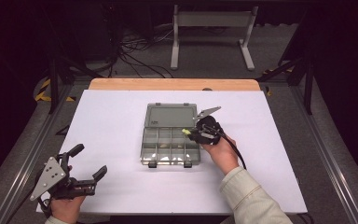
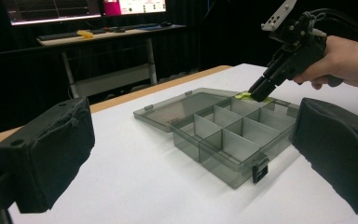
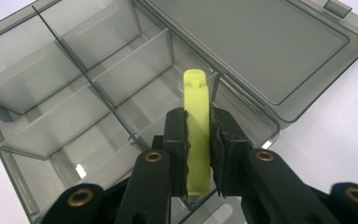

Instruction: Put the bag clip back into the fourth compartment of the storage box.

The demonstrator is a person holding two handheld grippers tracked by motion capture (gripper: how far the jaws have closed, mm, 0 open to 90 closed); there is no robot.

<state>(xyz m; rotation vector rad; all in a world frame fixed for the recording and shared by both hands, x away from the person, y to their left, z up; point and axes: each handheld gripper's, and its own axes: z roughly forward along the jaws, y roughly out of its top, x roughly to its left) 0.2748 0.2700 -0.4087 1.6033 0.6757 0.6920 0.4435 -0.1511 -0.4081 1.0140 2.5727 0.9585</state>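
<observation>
Both pads of your right gripper (image 3: 198,154) are clamping the clip (image 3: 197,135), a light, stiff, slick-looking plastic strip, across its middle over the box (image 3: 51,88) at frame centre, while your left gripper (image 1: 81,175) is idling with jaws apart, lower left.

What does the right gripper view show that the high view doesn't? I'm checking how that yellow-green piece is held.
Right gripper view alone: the flat yellow-green plastic strip clamped between the right gripper's black fingers, its rounded tip with a small notch reaching over a corner compartment beside the lid hinge.

High view alone: the white table, the person's right hand, and the left gripper open, apart from the box.

Both: the smoky transparent plastic compartment box with its lid lying open, and the strip at its edge.
</observation>
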